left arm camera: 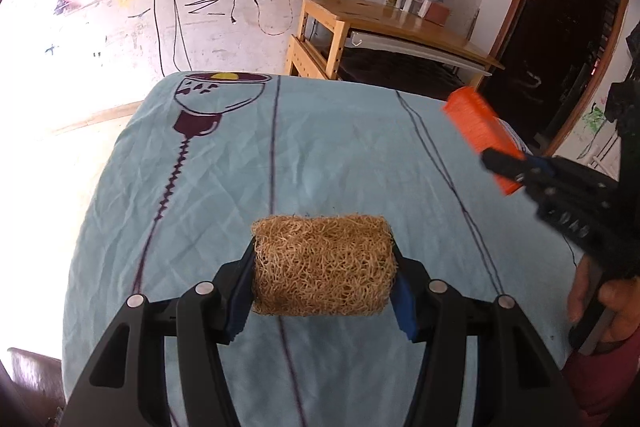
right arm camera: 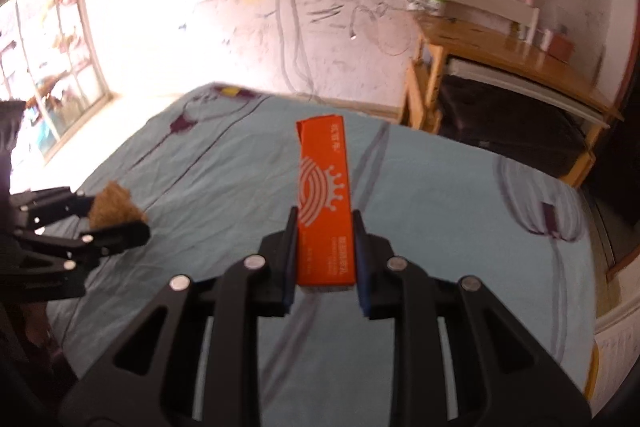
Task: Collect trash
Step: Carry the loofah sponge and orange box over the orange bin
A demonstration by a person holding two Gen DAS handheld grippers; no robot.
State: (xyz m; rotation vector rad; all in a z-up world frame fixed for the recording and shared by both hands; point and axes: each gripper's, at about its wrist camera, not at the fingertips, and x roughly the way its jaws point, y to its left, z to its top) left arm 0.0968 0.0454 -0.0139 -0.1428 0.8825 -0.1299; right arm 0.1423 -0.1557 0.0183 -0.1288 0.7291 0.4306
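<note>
My left gripper point(left arm camera: 323, 267) is shut on a tan loofah sponge point(left arm camera: 322, 265) and holds it above the light blue bedsheet point(left arm camera: 328, 155). My right gripper point(right arm camera: 325, 227) is shut on a long orange box point(right arm camera: 325, 203) with a white crown logo, held above the bed. The orange box also shows in the left wrist view point(left arm camera: 482, 137) at the right, with the right gripper point(left arm camera: 508, 163) clamped on it. The loofah sponge point(right arm camera: 114, 205) and left gripper point(right arm camera: 110, 217) show at the left of the right wrist view.
The bed is covered by the blue sheet with purple line drawings. A wooden desk point(left arm camera: 392, 23) stands beyond the bed against the scribbled wall. A dark doorway point(left arm camera: 560, 59) is at the right. A bright window point(right arm camera: 48, 67) is at the left.
</note>
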